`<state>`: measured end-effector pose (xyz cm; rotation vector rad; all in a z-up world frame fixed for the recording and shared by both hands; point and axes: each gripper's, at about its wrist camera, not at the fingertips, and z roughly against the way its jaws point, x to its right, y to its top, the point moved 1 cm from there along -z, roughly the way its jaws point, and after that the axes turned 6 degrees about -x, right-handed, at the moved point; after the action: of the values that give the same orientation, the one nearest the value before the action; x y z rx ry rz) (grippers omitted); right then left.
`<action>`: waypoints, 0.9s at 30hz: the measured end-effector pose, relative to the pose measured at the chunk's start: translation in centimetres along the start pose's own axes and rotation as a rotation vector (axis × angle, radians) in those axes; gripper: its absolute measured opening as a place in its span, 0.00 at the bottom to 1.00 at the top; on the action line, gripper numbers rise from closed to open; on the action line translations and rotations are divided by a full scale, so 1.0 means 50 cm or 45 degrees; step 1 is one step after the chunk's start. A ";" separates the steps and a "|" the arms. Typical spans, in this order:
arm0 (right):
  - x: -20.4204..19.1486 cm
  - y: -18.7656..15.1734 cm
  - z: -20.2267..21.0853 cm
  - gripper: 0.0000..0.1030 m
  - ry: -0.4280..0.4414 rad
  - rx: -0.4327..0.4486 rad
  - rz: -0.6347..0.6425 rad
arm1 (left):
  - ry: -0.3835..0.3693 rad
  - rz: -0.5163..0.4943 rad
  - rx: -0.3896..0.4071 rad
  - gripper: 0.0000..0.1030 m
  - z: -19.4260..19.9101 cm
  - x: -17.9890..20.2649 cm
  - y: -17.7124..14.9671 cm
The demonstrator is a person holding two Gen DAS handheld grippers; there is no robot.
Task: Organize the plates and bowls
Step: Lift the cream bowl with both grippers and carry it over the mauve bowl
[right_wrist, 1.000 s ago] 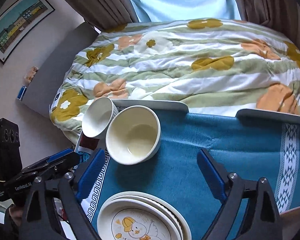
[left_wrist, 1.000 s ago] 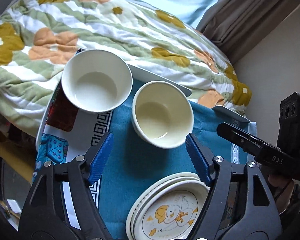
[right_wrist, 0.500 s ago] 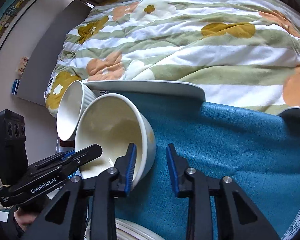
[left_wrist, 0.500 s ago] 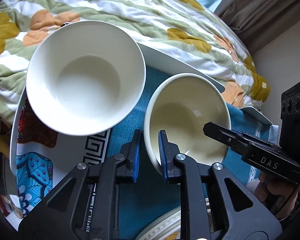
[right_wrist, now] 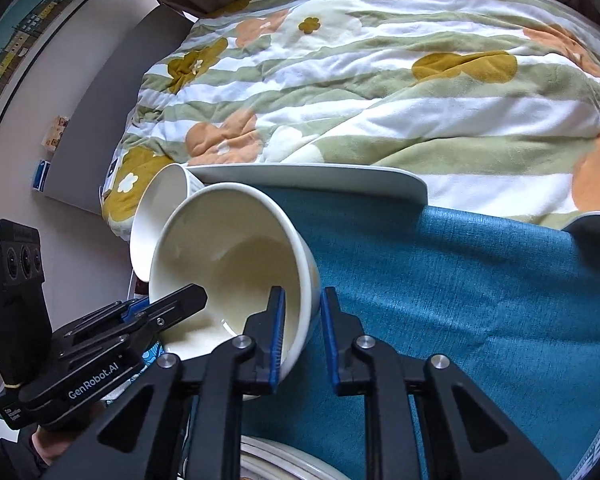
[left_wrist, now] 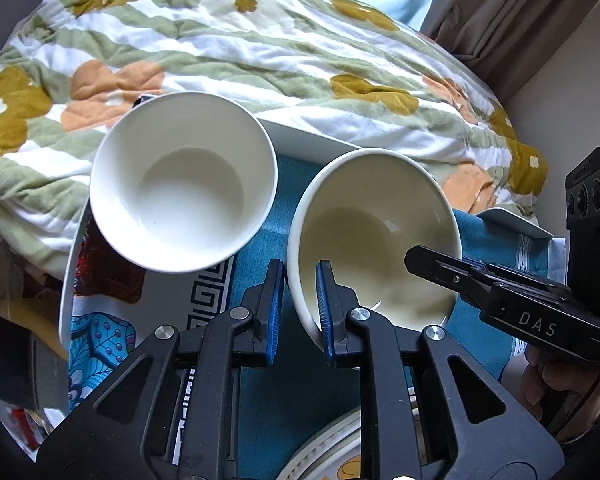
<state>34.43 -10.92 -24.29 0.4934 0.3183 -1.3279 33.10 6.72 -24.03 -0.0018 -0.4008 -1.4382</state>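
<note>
A cream bowl (left_wrist: 374,232) stands on the blue tablecloth (left_wrist: 276,392), and both grippers clamp it. My left gripper (left_wrist: 298,308) is shut on its left rim, one finger inside and one outside. My right gripper (right_wrist: 302,330) is shut on its right rim the same way; the bowl (right_wrist: 228,276) looks slightly tilted there. A white bowl (left_wrist: 182,188) sits just to the left, close beside it; it also shows in the right wrist view (right_wrist: 162,208). A stack of plates (left_wrist: 332,452) with a duck picture lies near me, mostly hidden by the gripper.
A white tray edge (left_wrist: 312,142) runs behind the bowls. A flowered quilt (left_wrist: 228,48) on a bed lies beyond the table. A patterned mat (left_wrist: 100,344) covers the table's left part. Curtains (left_wrist: 512,16) hang at the back right.
Both grippers moved in from open and closed on opposite rims of the cream bowl. In the last half second the view pulled back slightly and the bowl tilted a little.
</note>
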 end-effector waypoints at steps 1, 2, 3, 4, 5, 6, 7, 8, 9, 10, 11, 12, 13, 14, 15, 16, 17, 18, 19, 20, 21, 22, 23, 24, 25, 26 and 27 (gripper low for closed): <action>-0.004 -0.003 0.008 0.16 0.003 0.014 0.000 | 0.000 -0.009 0.011 0.14 0.011 0.003 -0.002; -0.009 -0.006 0.017 0.16 0.007 0.028 0.001 | 0.000 -0.016 0.022 0.14 0.024 0.007 -0.005; -0.014 -0.012 0.029 0.16 0.013 0.040 -0.001 | -0.001 -0.025 0.031 0.14 0.036 0.013 -0.009; -0.018 -0.018 0.041 0.16 0.018 0.055 -0.003 | -0.005 -0.035 0.039 0.14 0.049 0.018 -0.013; -0.023 -0.024 0.053 0.16 0.021 0.072 -0.005 | -0.009 -0.045 0.050 0.14 0.064 0.023 -0.017; -0.028 -0.032 0.068 0.16 0.024 0.090 -0.009 | -0.014 -0.057 0.061 0.14 0.080 0.030 -0.022; -0.034 -0.041 0.082 0.16 0.026 0.109 -0.015 | -0.018 -0.074 0.069 0.14 0.094 0.039 -0.028; -0.039 -0.052 0.100 0.16 0.027 0.133 -0.022 | -0.023 -0.089 0.078 0.14 0.109 0.045 -0.033; -0.043 -0.061 0.116 0.16 0.025 0.151 -0.029 | -0.029 -0.106 0.089 0.14 0.124 0.055 -0.041; -0.047 -0.072 0.132 0.16 0.020 0.170 -0.036 | -0.037 -0.130 0.099 0.14 0.138 0.067 -0.048; -0.050 -0.083 0.149 0.16 0.011 0.191 -0.043 | -0.047 -0.153 0.109 0.14 0.152 0.080 -0.057; -0.053 -0.096 0.166 0.16 -0.001 0.206 -0.051 | -0.058 -0.170 0.115 0.14 0.164 0.091 -0.064; -0.054 -0.108 0.183 0.16 -0.011 0.221 -0.058 | -0.071 -0.190 0.118 0.14 0.175 0.105 -0.072; -0.054 -0.121 0.201 0.16 -0.021 0.240 -0.066 | -0.083 -0.213 0.122 0.14 0.186 0.120 -0.082; -0.053 -0.135 0.220 0.16 -0.031 0.259 -0.074 | -0.093 -0.234 0.126 0.14 0.196 0.134 -0.091; -0.051 -0.150 0.240 0.16 -0.036 0.280 -0.084 | -0.099 -0.257 0.128 0.14 0.206 0.151 -0.102; -0.048 -0.163 0.255 0.16 -0.039 0.295 -0.094 | -0.104 -0.278 0.128 0.14 0.215 0.170 -0.114; -0.043 -0.179 0.273 0.16 -0.043 0.311 -0.103 | -0.110 -0.294 0.131 0.14 0.223 0.186 -0.125; -0.037 -0.194 0.291 0.16 -0.048 0.326 -0.110 | -0.116 -0.309 0.133 0.14 0.231 0.205 -0.137; -0.030 -0.212 0.311 0.16 -0.052 0.344 -0.116 | -0.121 -0.323 0.136 0.14 0.238 0.226 -0.150; -0.021 -0.226 0.330 0.16 -0.054 0.358 -0.121 | -0.125 -0.338 0.139 0.14 0.244 0.246 -0.162; -0.013 -0.241 0.347 0.16 -0.056 0.371 -0.125 | -0.128 -0.356 0.142 0.14 0.249 0.268 -0.175; -0.004 -0.257 0.363 0.16 -0.059 0.382 -0.128 | -0.131 -0.370 0.145 0.14 0.251 0.291 -0.188; 0.008 -0.275 0.379 0.16 -0.061 0.391 -0.130 | -0.135 -0.378 0.149 0.14 0.252 0.312 -0.201; 0.020 -0.290 0.394 0.16 -0.063 0.398 -0.131 | -0.135 -0.385 0.151 0.14 0.252 0.337 -0.217; 0.034 -0.306 0.407 0.16 -0.065 0.403 -0.130 | -0.134 -0.388 0.151 0.14 0.249 0.359 -0.231; 0.050 -0.321 0.421 0.16 -0.069 0.403 -0.128 | -0.134 -0.384 0.147 0.14 0.244 0.380 -0.243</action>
<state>18.16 -26.44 -10.11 0.7119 0.0879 -1.4953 19.66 -10.36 -10.41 0.0794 -0.5895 -1.7144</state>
